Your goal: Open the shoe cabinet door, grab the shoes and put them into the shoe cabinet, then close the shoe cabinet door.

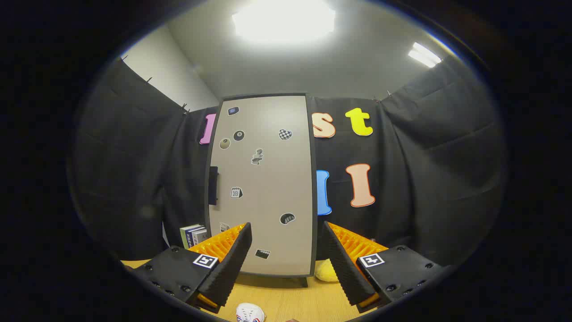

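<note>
Straight ahead, the shoe cabinet [263,188] stands on the worktop [290,299] with its stickered door shut. Gripper [286,264] jaws are spread wide, holding nothing. One white shoe [250,312] lies between them, close in

A big ceiling light [283,20] at twelve o'clock above my tongs [286,264] blows out to white glare; a smaller one [423,54] shines at two o'clock. The cabinet door [263,188] is evenly lit and sharp, though fisheye bends its edges.
</note>
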A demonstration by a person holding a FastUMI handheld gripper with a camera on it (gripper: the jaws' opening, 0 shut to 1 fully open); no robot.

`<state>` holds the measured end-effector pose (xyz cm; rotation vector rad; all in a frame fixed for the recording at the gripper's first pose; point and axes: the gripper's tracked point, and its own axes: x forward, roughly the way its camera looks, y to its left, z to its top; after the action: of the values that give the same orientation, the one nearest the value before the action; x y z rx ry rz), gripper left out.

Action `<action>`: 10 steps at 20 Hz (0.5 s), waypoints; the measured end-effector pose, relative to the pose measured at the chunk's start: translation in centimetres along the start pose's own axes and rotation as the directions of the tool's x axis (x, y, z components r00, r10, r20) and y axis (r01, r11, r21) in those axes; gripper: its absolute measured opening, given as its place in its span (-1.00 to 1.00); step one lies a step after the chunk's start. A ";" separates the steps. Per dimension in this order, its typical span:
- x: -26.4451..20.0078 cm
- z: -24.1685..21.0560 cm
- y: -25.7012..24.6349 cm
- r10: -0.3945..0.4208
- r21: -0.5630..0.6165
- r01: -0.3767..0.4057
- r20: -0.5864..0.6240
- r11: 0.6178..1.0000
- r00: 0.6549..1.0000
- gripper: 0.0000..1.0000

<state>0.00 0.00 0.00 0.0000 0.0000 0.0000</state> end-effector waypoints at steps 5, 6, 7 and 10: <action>-0.3 -0.3 0.2 -0.006 -0.007 0.006 -0.010 1.000 1.000 0.97; -0.4 -0.3 0.2 -0.007 -0.006 0.007 -0.012 1.000 1.000 0.97; -0.4 -0.4 0.2 -0.009 -0.002 0.009 -0.017 1.000 1.000 0.97; -0.6 -0.8 0.3 -0.009 0.011 0.010 -0.030 1.000 1.000 0.97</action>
<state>-0.57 0.27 -0.77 0.0112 0.0296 -0.0096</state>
